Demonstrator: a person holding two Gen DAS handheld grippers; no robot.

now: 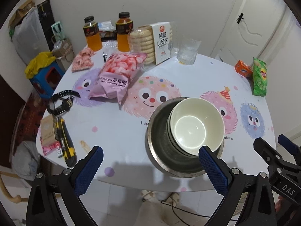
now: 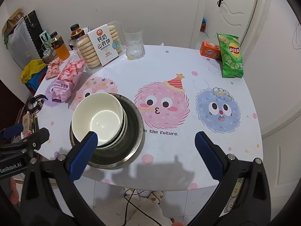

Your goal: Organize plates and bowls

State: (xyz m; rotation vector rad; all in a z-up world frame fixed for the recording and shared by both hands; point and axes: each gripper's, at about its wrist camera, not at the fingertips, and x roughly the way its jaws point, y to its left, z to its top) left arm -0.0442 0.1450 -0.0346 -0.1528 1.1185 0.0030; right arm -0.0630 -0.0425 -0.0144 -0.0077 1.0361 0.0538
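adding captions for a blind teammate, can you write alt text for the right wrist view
A stack of white bowls sits tilted inside a metal pot on a round table printed with fuzzy cartoon monsters. The open right gripper hovers at the near edge, and the left gripper shows at far left. Snacks, an empty glass and juice bottles line the far side.

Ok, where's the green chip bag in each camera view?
Left wrist: green chip bag at far right, on the table's edge.
Right wrist: green chip bag upper right, standing upright.
Shared landmark: the orange box just left of it.
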